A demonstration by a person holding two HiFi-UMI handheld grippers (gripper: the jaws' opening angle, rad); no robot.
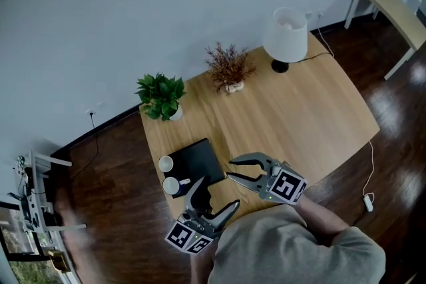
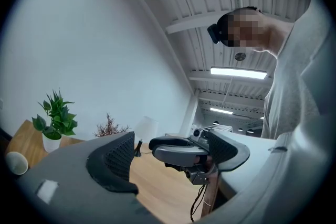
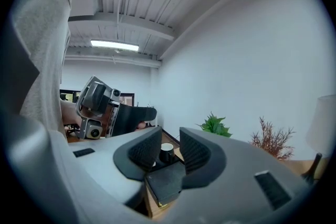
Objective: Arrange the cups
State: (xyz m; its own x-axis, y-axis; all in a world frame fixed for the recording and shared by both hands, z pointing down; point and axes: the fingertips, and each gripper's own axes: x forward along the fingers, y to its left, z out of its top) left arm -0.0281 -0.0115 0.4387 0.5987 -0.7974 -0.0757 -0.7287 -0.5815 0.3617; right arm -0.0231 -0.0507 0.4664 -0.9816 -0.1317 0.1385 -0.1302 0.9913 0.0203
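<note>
Cups (image 1: 166, 163) beside black mat (image 1: 200, 159) on table (image 1: 299, 110)

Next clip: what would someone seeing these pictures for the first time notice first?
The left gripper and right gripper hover over the wooden table's near edge, both with jaws apart and empty. Just beyond them, a white cup and a second cup stand at the left edge of a black tray. A white lamp stands at the far side.
</note>
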